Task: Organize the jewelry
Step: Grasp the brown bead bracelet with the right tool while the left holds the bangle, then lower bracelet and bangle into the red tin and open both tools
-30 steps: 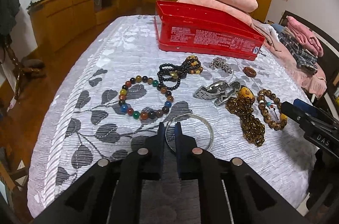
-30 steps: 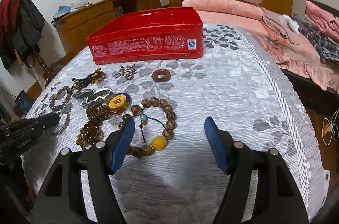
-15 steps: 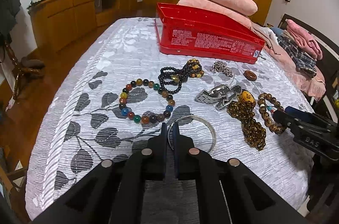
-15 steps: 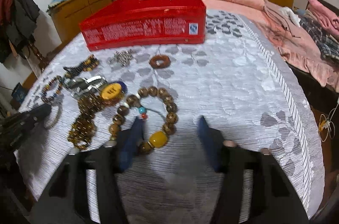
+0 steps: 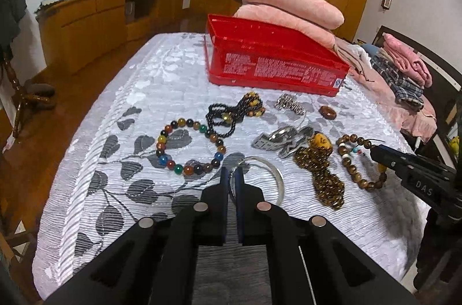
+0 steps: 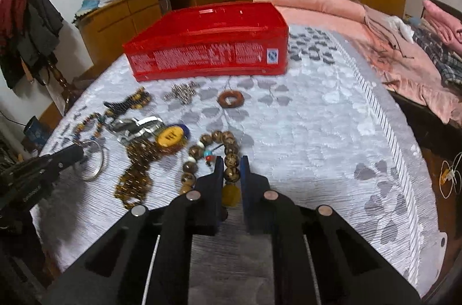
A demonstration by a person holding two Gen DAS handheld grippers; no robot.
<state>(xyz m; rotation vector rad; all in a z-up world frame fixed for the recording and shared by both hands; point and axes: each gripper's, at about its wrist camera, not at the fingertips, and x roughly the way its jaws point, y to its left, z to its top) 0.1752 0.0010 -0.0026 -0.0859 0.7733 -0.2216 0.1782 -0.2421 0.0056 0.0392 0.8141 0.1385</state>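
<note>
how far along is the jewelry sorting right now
Nothing can be seen stored in the red box yet, though its inside is barely visible. In hand: the left gripper is shut on the silver bangle, the right gripper on the wooden bead bracelet. Left: the colourful bead bracelet, black beads, brown ring and other pieces on the bedspread.

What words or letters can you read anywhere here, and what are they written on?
"DAS": white letters on the black arm of the right claw, seen from the left wrist view.
White print on the side of the red box: too small to read.
Blue and white round mark on the red box: too blurred to read.
Dark marks on the yellow pendant: cannot be read.
Lettering on the left claw arm: too blurred.
</note>
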